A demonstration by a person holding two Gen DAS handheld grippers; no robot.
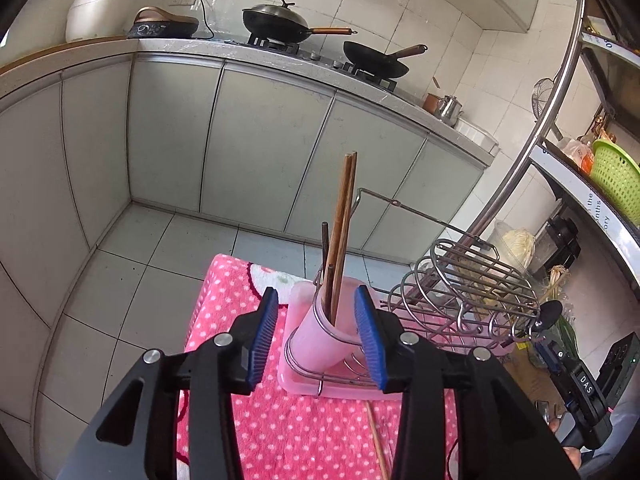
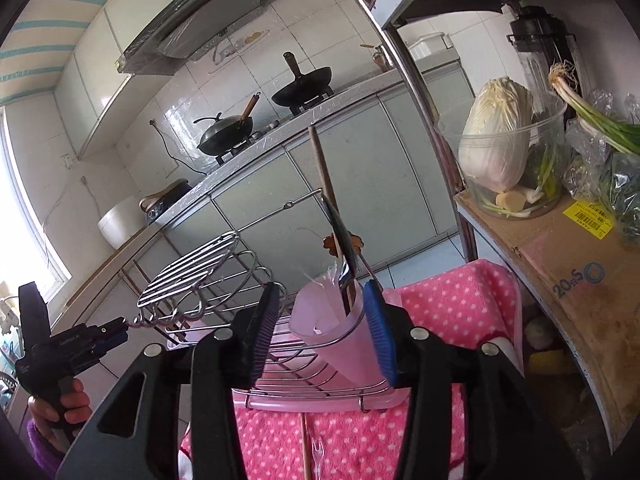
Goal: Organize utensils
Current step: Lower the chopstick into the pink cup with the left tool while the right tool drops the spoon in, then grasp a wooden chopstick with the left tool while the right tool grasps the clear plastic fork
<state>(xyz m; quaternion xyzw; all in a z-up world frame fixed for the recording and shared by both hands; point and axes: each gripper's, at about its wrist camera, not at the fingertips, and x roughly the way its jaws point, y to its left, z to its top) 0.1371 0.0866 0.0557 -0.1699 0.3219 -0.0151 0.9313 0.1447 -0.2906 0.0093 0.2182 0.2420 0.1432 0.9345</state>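
1. Your left gripper (image 1: pixel 316 336) has its blue pads apart, and the pink holder cup (image 1: pixel 326 334) stands in the gap between them; the right-hand pad looks to be against the cup's wall or just short of it, the other stands clear, so nothing is clamped.
2. Your right gripper (image 2: pixel 326 332) is also spread, framing the same pink holder cup (image 2: pixel 340 328) from another side; whether its pads touch the plastic is hard to tell.
3. Beyond your left fingertips, wooden chopsticks (image 1: pixel 343 220) stand upright in the cup, leaning slightly, with a shorter dark stick beside them.
4. From the right wrist, one chopstick and a dark flat utensil (image 2: pixel 344 236) rise from the cup; where they enter it, they blur together.
5. The cup sits in a wire rack (image 1: pixel 464 284) on a pink tray (image 1: pixel 320 388), all on a pink polka-dot towel (image 1: pixel 288 432) under your fingers.
6. On the towel below the right gripper lie a thin wooden stick (image 2: pixel 305 444) and a small clear fork (image 2: pixel 318 458), both cut off at the frame's edge.
7. Far past the fingers run grey cabinets, a counter with two woks (image 1: pixel 280 20) on a stove, white tiles and a tiled floor.
8. To the right of your right gripper, a napa cabbage (image 2: pixel 496 132) sits in a clear tub on a cardboard box.
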